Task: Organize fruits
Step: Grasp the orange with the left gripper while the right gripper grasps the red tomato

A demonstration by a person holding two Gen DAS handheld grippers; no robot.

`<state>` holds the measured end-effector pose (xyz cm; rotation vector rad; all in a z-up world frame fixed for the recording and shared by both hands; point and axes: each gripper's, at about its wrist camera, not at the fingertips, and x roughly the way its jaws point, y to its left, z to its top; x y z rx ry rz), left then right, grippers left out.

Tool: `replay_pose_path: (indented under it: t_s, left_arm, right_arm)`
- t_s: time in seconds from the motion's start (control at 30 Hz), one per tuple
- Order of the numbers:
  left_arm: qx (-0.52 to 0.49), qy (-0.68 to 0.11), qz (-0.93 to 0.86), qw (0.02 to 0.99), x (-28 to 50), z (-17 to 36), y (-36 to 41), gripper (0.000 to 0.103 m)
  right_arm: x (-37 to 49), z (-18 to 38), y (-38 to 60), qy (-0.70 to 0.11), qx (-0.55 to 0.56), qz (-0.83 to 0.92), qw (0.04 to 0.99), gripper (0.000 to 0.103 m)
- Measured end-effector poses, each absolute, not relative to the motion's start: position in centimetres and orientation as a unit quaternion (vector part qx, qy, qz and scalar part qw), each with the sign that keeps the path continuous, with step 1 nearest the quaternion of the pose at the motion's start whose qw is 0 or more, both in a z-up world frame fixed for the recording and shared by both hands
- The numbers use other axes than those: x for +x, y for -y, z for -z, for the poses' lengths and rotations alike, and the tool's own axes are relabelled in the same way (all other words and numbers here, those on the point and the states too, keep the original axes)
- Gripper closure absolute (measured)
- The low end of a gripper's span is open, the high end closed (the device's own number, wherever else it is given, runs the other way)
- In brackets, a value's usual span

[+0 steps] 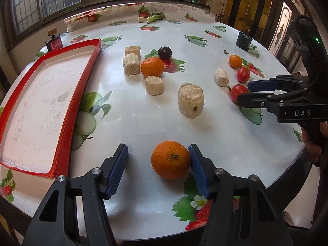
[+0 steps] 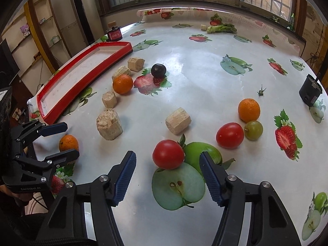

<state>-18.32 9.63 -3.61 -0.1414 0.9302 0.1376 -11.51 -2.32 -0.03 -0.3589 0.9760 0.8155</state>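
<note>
My left gripper (image 1: 158, 153) is open around an orange (image 1: 170, 160) on the table's near edge; its right pad touches the fruit. The same orange (image 2: 68, 142) shows between the left gripper's fingers (image 2: 69, 140) in the right wrist view. My right gripper (image 2: 167, 161) is open, with a red tomato (image 2: 168, 154) between its fingertips, untouched. It also shows in the left wrist view (image 1: 245, 92) beside that tomato (image 1: 237, 92). A second tomato (image 2: 230, 135), a green grape (image 2: 253, 129), two more oranges (image 2: 248, 110) (image 2: 122, 83) and a dark plum (image 2: 158, 70) lie on the table.
A red-rimmed white tray (image 1: 67, 110) lies at the left. Several beige sugarcane chunks (image 1: 190, 100) are scattered mid-table. A black cylinder (image 2: 310, 92) stands at the far right, a small red box (image 2: 114, 34) behind the tray, and a leafy vegetable (image 2: 221, 28) at the back.
</note>
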Motion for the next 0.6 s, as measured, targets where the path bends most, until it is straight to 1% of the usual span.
replay_pose_path:
  t_s: [0.03, 0.07, 0.1, 0.13, 0.17, 0.2, 0.23, 0.6]
  left_arm:
    - [-0.067, -0.449, -0.061, 0.889, -18.3, 3.6, -9.6, 0.048]
    - [-0.067, -0.447, -0.057, 0.89, -18.3, 3.5, -9.5, 0.055]
    - [-0.068, -0.446, -0.052, 0.891, -18.2, 3.5, -9.5, 0.063]
    - [-0.07, -0.446, -0.046, 0.891, -18.1, 3.4, -9.4, 0.067]
    - [-0.069, -0.447, -0.041, 0.891, -18.1, 3.3, -9.3, 0.071]
    - [-0.066, -0.447, -0.041, 0.891, -18.1, 3.3, -9.2, 0.071]
    - [-0.064, -0.447, -0.04, 0.891, -18.1, 3.3, -9.2, 0.071]
    - [-0.075, -0.428, -0.042, 0.9, -18.8, 1.2, -10.7, 0.071]
  right_arm:
    - [-11.4, 0.1, 2.2, -0.457, -0.168, -0.377, 0.788, 0.039]
    - [-11.3, 0.1, 2.0, -0.459, -0.168, -0.377, 0.787, 0.039]
    - [-11.2, 0.2, 1.9, -0.463, -0.169, -0.376, 0.785, 0.043]
    - [-11.1, 0.4, 1.8, -0.467, -0.167, -0.377, 0.782, 0.046]
    - [-11.0, 0.6, 1.7, -0.472, -0.165, -0.378, 0.779, 0.057]
    - [-10.9, 0.9, 1.6, -0.477, -0.165, -0.377, 0.776, 0.066]
    - [-10.9, 1.2, 1.6, -0.481, -0.165, -0.376, 0.775, 0.069]
    - [-12.2, -0.6, 2.1, -0.463, -0.157, -0.387, 0.782, 0.069]
